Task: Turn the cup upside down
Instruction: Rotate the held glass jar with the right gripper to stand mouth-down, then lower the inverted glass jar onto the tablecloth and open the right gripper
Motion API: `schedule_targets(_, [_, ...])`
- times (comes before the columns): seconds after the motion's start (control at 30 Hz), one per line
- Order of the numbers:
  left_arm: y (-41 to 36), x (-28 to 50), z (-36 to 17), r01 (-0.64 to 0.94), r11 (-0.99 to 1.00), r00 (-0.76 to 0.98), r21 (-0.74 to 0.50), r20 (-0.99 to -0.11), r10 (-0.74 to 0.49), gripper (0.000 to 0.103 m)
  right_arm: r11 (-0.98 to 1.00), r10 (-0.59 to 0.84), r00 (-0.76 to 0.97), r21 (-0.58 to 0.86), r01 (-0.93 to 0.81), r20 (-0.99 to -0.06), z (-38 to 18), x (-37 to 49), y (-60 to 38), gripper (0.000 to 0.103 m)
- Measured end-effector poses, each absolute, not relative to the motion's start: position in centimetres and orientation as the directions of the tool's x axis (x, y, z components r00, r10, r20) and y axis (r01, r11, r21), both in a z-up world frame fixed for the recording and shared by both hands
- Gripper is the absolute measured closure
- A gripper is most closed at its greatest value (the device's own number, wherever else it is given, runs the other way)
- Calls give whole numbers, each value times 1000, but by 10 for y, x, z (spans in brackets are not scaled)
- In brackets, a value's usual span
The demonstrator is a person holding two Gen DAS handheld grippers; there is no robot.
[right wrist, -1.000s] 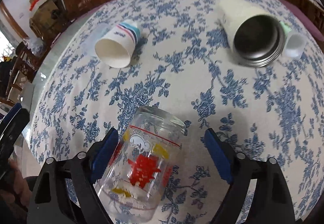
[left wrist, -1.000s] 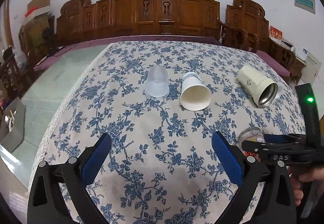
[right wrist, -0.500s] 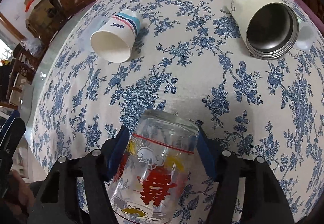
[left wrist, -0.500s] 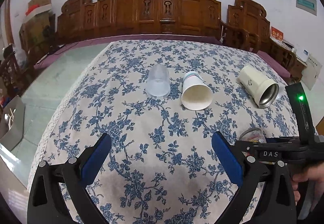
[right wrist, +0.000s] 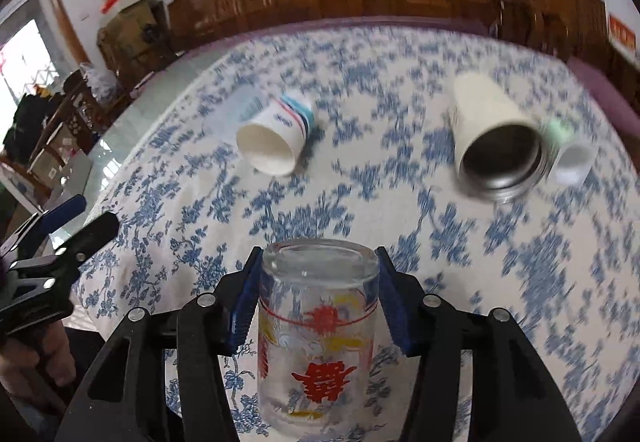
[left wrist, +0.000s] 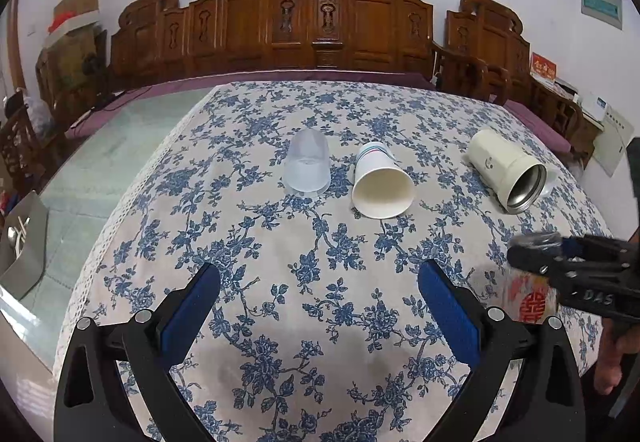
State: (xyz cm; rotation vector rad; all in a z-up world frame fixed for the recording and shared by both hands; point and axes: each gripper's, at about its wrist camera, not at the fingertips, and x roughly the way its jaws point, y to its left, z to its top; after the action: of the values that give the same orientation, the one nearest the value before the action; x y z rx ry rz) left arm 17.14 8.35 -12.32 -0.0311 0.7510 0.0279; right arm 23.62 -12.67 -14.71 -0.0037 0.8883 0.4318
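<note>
Between the blue pads of the right gripper (right wrist: 318,298) sits the glass (right wrist: 316,338), clamped on both sides, its thick base pointing away from the camera and its red character facing up. Ahead and to the left a paper cup (right wrist: 274,140) lies on its side; ahead and to the right lies a steel-lined mug (right wrist: 496,146). The left gripper (left wrist: 318,306) hangs over the floral cloth (left wrist: 320,242) with jaws spread wide, nothing between them; a clear plastic cup (left wrist: 306,168) stands inverted beyond it.

Glossy printed glass cup (right wrist: 318,326); matt floral cloth tablecloth (left wrist: 320,242); paper cup (left wrist: 382,182).
</note>
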Motion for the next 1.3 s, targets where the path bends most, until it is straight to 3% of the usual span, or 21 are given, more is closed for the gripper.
schedule_targets(0.2, [83, 171, -123, -36, 999, 731, -12, -682, 18, 7, 919, 307, 611, 61, -390, -730, -141, 237, -123, 46])
schedule_targets(0.53, [81, 171, -123, -35, 999, 734, -11, -679, 19, 7, 907, 300, 614, 18, -422, -730, -147, 232, -111, 46])
schedule_targets(0.93, [80, 169, -122, -34, 999, 735, -2, -678, 24, 7, 905, 370, 600, 130, -404, -710, -147, 232, -121, 44])
schedule_targets(1.2, [73, 162, -119, -30, 999, 741, 10, -671, 29, 7, 911, 384, 630, 167, -377, -675, -137, 216, -142, 28])
schedule_targets(1.3, [65, 158, -118, -24, 999, 740, 37, -671, 43, 7, 918, 378, 637, 180, -354, -671, -138, 210, -152, 27])
